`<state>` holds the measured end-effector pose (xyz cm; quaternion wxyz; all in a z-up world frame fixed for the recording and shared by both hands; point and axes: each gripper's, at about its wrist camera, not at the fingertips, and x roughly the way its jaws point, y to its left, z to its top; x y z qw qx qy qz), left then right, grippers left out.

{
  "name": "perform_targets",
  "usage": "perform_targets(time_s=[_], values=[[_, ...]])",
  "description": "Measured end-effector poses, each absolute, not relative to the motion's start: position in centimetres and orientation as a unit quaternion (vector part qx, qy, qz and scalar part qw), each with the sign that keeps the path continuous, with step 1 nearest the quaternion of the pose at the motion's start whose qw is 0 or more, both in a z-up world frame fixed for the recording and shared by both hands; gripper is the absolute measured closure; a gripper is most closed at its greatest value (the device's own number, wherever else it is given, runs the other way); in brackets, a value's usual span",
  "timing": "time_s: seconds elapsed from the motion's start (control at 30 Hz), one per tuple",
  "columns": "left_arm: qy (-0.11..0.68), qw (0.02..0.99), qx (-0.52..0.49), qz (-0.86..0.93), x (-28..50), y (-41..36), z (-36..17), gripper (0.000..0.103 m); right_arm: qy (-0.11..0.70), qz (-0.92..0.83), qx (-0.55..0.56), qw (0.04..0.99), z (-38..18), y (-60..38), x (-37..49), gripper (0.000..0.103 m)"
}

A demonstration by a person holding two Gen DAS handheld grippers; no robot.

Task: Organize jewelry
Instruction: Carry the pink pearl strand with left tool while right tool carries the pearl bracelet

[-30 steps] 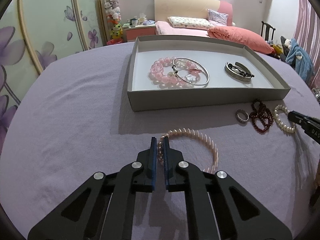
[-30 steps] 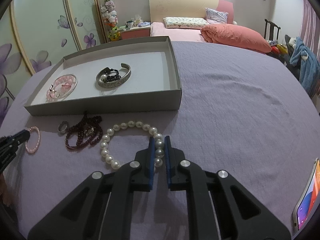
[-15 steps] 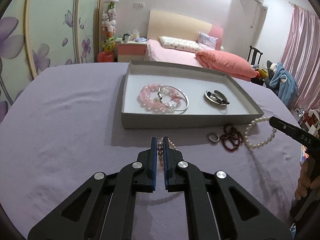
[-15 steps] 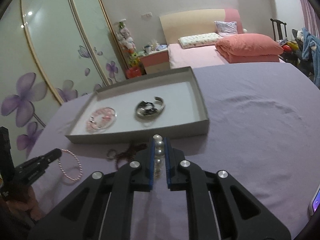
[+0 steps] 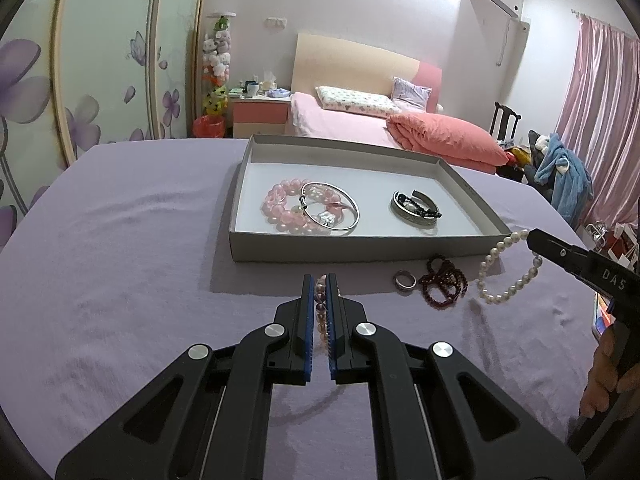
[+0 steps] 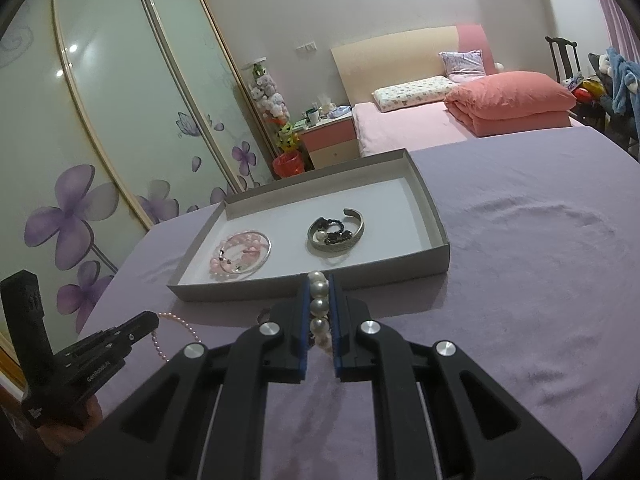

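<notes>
My left gripper is shut on a thin pink pearl bracelet, lifted above the purple cloth; that bracelet also hangs from the left gripper in the right wrist view. My right gripper is shut on a white pearl bracelet, which dangles from the right gripper as a loop of white pearls. Ahead lies a shallow grey tray holding a pink bead bracelet, a silver bangle and a silver cuff with black beads.
On the cloth in front of the tray lie a silver ring and a dark red bead bracelet. A phone shows at the right edge. A person's hand holds the right gripper. A bed and wardrobe stand behind.
Both grippers have risen off the cloth, each lifting its bracelet clear. The views tilted up, showing more of the room. The white pearls now hang beside the tray's right corner.
</notes>
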<state>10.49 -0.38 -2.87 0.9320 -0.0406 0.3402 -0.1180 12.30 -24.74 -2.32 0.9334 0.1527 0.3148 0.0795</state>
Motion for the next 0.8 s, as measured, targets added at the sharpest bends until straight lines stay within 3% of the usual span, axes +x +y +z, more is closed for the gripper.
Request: perform_targets(time_s=[0.8], values=[[0.251,0.964,-0.018,-0.082,8.7,-1.7,0.5,0.097,0.231,0.073,0.105,0.965,0.9,-22.0,10.3,0.093]])
